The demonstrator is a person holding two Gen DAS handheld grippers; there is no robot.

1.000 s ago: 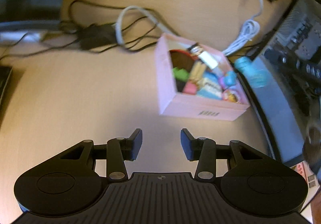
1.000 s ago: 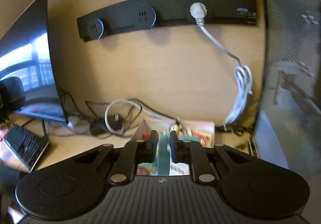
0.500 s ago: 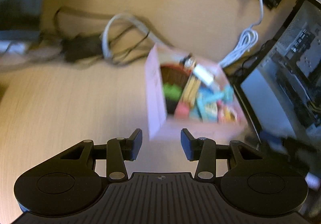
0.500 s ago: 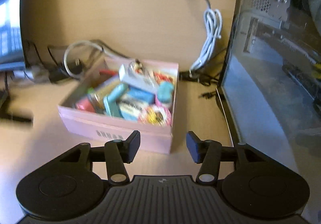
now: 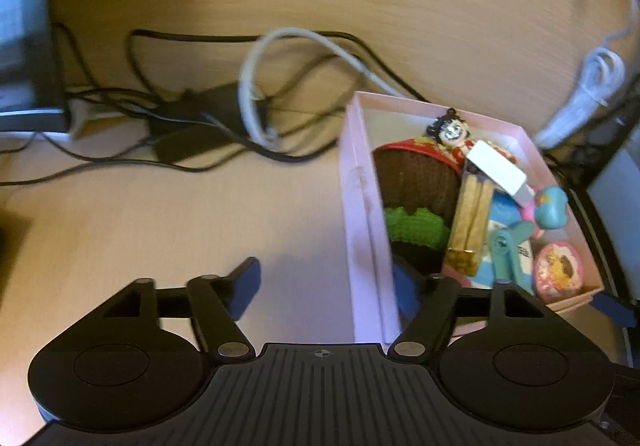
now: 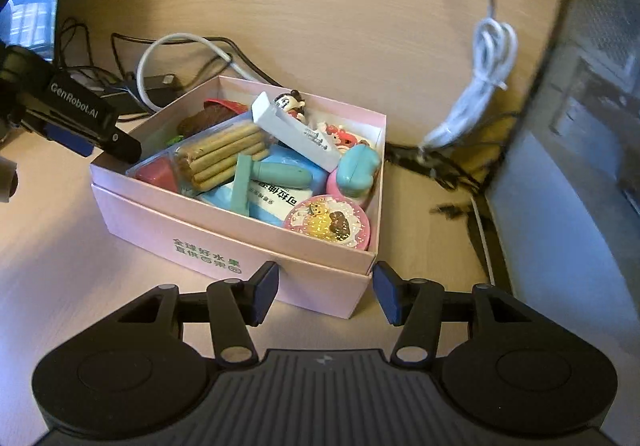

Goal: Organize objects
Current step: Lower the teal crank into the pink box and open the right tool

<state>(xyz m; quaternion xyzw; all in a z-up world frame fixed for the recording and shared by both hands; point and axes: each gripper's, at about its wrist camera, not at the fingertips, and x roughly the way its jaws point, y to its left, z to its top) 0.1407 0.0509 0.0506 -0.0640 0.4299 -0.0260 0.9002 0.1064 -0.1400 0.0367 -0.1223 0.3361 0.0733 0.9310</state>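
A pink cardboard box [image 6: 208, 234] full of small toys and snacks sits on the wooden desk; it also shows in the left wrist view [image 5: 362, 214]. Inside lie a pack of biscuit sticks [image 6: 222, 154], a teal tool [image 6: 276, 174], a white packet [image 6: 296, 132] and a round glitter tin [image 6: 328, 222]. My left gripper [image 5: 326, 288] is open and straddles the box's left wall, one finger inside. It shows in the right wrist view [image 6: 86, 122] at that wall. My right gripper [image 6: 326, 294] is open around the box's near right corner.
A tangle of black and white cables [image 5: 248, 106] lies behind the box. A coiled white cord [image 6: 480, 86] hangs from the wall strip. A computer case [image 6: 580, 126] stands close on the right. A monitor [image 5: 24, 26] stands at the far left.
The right gripper let go of the teal tool, which now lies in the box, and opened. Both grippers moved in close to the box; the left one now straddles its left wall.
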